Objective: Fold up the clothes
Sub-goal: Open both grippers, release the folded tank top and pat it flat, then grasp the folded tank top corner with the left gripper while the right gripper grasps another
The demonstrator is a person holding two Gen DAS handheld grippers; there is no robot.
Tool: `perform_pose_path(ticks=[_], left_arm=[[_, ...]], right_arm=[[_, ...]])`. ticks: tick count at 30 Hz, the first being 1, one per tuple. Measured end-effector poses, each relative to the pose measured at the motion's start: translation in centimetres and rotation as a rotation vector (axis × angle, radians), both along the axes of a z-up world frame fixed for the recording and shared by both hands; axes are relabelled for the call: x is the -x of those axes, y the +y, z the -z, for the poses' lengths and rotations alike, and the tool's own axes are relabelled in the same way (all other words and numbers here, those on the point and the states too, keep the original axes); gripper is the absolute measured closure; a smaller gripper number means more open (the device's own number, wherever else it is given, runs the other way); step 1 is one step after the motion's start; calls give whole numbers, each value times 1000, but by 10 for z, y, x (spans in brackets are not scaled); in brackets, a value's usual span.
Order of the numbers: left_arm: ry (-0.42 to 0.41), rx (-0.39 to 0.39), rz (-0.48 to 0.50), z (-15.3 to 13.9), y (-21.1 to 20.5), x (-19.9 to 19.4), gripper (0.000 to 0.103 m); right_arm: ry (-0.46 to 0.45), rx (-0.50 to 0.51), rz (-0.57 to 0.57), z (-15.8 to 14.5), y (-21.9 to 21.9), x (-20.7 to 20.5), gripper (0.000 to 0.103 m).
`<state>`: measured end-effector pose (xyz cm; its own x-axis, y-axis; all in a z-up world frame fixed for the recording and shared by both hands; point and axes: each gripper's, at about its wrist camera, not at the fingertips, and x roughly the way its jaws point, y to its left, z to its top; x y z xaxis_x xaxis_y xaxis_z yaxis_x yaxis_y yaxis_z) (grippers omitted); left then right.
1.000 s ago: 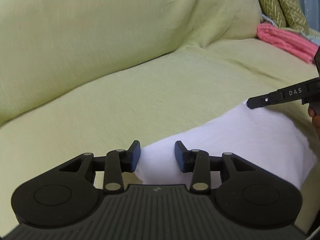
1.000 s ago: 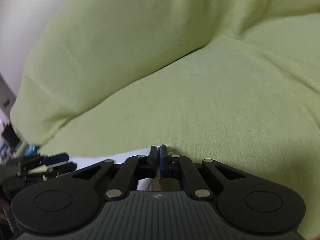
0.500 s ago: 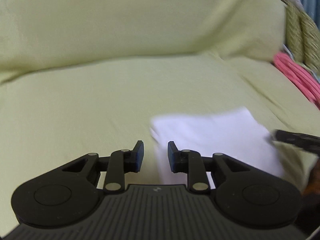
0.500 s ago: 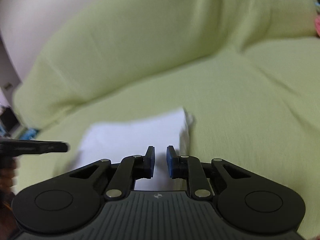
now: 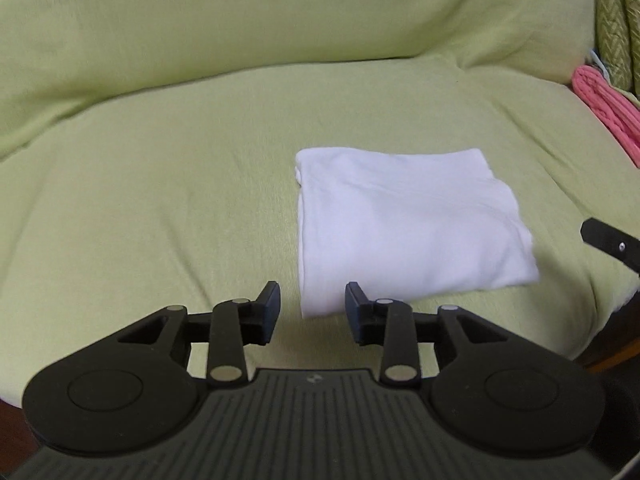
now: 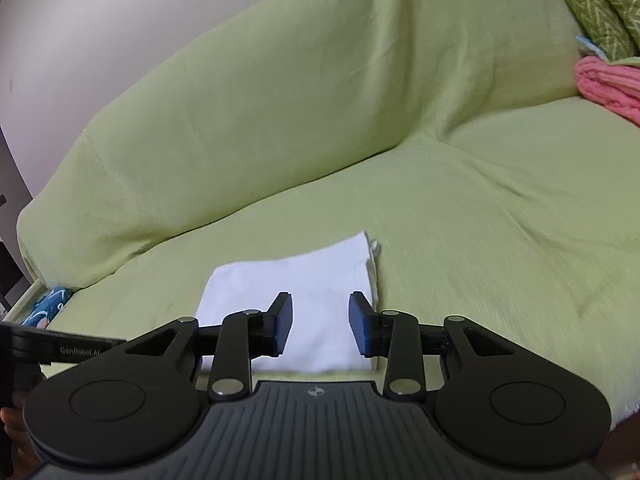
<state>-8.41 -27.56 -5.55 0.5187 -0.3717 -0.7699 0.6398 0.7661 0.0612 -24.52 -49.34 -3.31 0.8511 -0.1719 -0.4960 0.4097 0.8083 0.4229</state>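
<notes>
A white garment lies folded into a neat rectangle on the green sofa seat. In the left wrist view my left gripper hovers above the cloth's near left corner, its jaws opening with nothing between them. The right wrist view shows the same white garment from its other side. Over the cloth's near edge hangs my right gripper, jaws opening and empty. A tip of the right gripper's finger pokes in at the right edge of the left wrist view.
A pink knitted cloth and green patterned cushions sit at the sofa's right end. The sofa backrest rises behind the seat. A blue patterned item lies at the sofa's left end. The seat's front edge drops off at right.
Both grippers have pulled back and up from the white garment, which now lies free. The right gripper went from shut to open. The left narrowed, then widened again.
</notes>
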Motion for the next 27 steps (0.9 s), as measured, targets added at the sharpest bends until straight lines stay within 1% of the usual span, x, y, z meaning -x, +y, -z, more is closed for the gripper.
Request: perform_pose_path(ticks=[2,4,6,10,14,18,27], left_arm=[[-16,3,12,-6,4,13,70],[-28,9,23,-11,9,25,67],[-31,10,30,-11,9,33,66],[-34,2,39,-10,13,44,65],[-38,-9,43,-9,15,52,65],[-39,-17,53,-5,16,59,63],[-13,-40,55,10,13,55,62]], right_arm=[[3,-5,6,-5,9,11,65],[7,-2,8,-7,15,19,65],[9,1,11,-9,22,25,63],[4,2,12,-12,30,33,63],[7,3,18,-12,34,35,63],[18,1,21,-11,37,37,60],[51,22,12,-6,42,37,60]])
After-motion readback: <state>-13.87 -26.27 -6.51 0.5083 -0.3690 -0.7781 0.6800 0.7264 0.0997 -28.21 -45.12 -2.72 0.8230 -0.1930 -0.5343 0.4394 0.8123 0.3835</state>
